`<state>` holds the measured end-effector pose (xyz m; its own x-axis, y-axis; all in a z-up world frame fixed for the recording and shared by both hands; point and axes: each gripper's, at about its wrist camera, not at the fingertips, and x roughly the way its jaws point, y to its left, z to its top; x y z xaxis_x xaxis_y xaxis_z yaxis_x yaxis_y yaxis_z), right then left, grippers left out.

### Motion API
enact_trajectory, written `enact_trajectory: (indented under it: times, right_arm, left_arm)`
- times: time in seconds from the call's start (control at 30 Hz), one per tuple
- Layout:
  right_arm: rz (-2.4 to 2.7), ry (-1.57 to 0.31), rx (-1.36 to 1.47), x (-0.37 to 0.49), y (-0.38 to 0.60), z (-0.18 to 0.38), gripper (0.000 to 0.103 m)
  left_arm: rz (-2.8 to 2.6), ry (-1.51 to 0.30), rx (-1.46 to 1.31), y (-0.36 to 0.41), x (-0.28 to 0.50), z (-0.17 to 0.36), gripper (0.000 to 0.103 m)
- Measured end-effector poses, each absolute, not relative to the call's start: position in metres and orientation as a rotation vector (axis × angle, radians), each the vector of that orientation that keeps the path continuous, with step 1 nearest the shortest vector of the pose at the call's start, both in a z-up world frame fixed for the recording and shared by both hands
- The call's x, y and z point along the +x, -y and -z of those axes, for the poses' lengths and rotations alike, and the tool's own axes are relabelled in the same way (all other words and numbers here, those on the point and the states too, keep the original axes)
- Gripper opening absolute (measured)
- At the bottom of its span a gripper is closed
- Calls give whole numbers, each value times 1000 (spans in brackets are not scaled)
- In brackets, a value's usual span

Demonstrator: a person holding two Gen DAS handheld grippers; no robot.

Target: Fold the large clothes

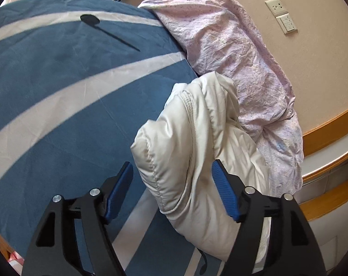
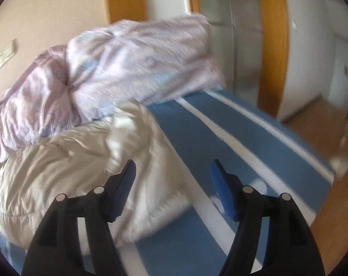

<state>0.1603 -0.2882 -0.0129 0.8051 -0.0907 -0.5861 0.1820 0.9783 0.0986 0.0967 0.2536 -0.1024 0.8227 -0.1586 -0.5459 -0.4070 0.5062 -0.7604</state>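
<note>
left gripper [image 1: 172,172] jaws spread, astride white puffer jacket [image 1: 197,138] | right gripper [image 2: 172,172] jaws spread, empty

cream jacket [image 1: 197,138], blue white-striped bedspread [image 1: 59,80], lilac speckled quilt [image 1: 231,46].

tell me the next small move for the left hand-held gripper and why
Probably ease the left hand-held gripper forward and close on the near fold of the white jacket. Its jaws stand open with the fabric between them but not pinched, and the jacket lies bunched against the pink quilt on the blue striped bed, not yet flat.
</note>
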Motion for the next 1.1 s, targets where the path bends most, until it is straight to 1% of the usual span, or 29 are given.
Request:
enact_trajectory:
  times: [0.03, 0.13, 0.27, 0.33, 0.67, 0.77, 0.83, 1.1]
  right_arm:
    - [92, -615, 129, 165, 274, 9, 66]
    - [-34, -611, 47, 180, 230, 2, 61]
    - [-143, -611, -84, 198, 166, 7, 55]
    - [-180, -622, -128, 207, 141, 12, 50]
    - [-245, -645, -207, 216, 95, 28, 50]
    - [-236, -683, -245, 228, 83, 45, 50]
    - [-224, -704, -276, 233, 77, 57, 53]
    - [-180, -696, -396, 235, 60, 83, 53]
  left_arm:
    - [-162, -613, -1045, -255, 97, 102, 73]
    - [-173, -618, -1046, -255, 98, 104, 73]
    - [-180, -630, -1067, -252, 102, 110, 73]
    - [-183, -626, -1069, -250, 104, 111, 73]
    - [-205, -608, -1059, -242, 120, 107, 73]
    - [-211, -606, -1079, -240, 127, 109, 73]
    - [-210, -602, -1091, -238, 130, 110, 73]
    - [-227, -558, -1086, -230, 145, 102, 74]
